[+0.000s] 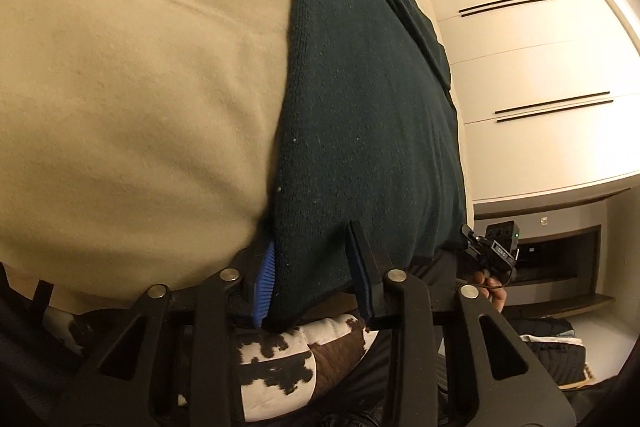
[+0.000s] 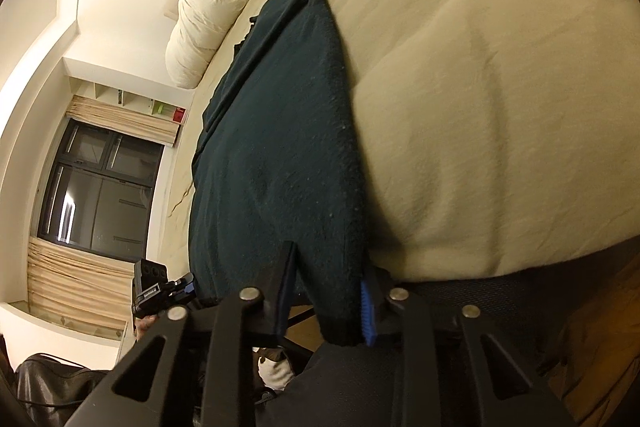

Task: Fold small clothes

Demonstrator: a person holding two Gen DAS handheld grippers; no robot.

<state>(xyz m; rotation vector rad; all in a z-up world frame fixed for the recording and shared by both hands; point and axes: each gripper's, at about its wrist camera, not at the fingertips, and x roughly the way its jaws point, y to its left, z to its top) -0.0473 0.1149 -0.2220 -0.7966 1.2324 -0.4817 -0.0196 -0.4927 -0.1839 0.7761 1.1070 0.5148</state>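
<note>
No text, label or number can be read; small device markings are too blurred.

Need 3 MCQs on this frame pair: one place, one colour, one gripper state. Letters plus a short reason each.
1. Where does the garment lie?
A. on the cream bed sheet
B. on a chair
C. in a basket

2. What colour is the garment?
A. red
B. dark green
C. white

3. What is the state of the left gripper and right gripper?
A. both open, clear of cloth
B. only one grips
C. each shut on the garment's near edge

Key: 1 A, the cloth lies spread on the sheet; 2 B, dark green knit in both views; 3 C, the hem sits pinched between each pair of fingers.
</note>
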